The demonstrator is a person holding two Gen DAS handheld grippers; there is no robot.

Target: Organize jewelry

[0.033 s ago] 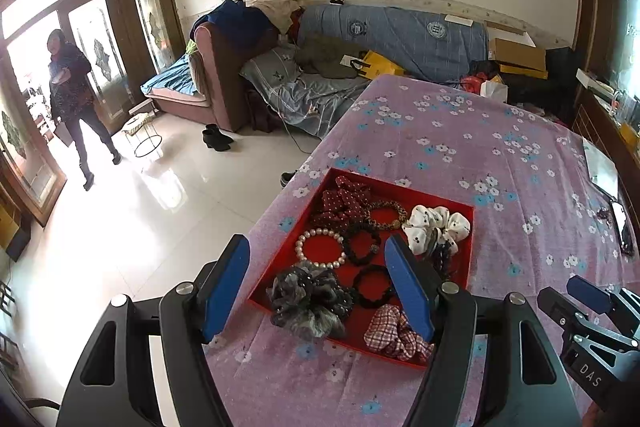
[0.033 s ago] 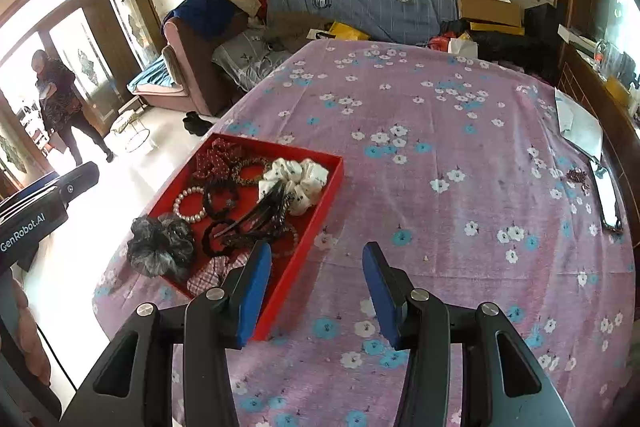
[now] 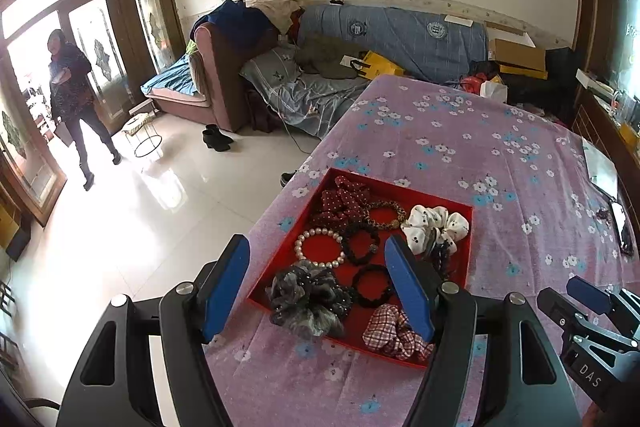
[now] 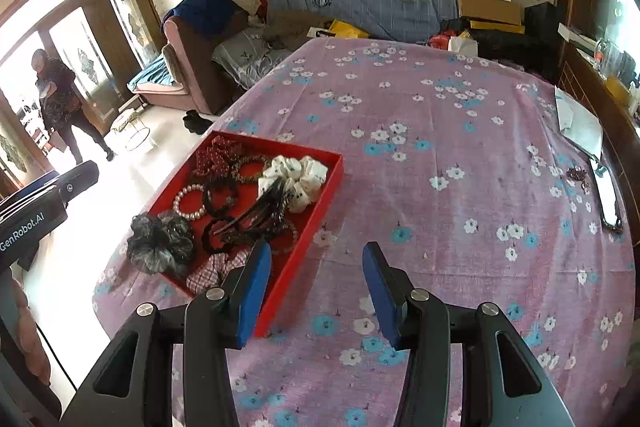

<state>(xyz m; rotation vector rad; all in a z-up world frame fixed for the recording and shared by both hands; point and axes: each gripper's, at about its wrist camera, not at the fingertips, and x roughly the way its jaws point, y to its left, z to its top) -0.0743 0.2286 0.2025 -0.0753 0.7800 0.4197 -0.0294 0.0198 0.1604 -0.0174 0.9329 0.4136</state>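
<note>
A red tray [image 3: 466, 227] [image 4: 316, 211] lies on the purple flowered cloth near the table's left edge. It holds a pearl bracelet [image 3: 319, 249] [image 4: 188, 202], black bead bracelets [image 3: 360, 243], a white scrunchie [image 3: 434, 225] [image 4: 298, 173], a grey scrunchie [image 3: 306, 297] [image 4: 160, 241], a plaid scrunchie [image 3: 394, 335] and a red dotted one [image 3: 340, 201]. My left gripper [image 3: 320, 287] is open and empty above the tray's near side. My right gripper [image 4: 318, 291] is open and empty over the cloth, just right of the tray's near corner.
A phone [image 4: 606, 193] and a small dark bead item [image 4: 576, 173] lie at the table's right edge, with paper [image 4: 580, 123] behind them. A sofa [image 3: 392, 39] with clutter stands beyond the table. A person [image 3: 74, 99] walks by the glass doors at left.
</note>
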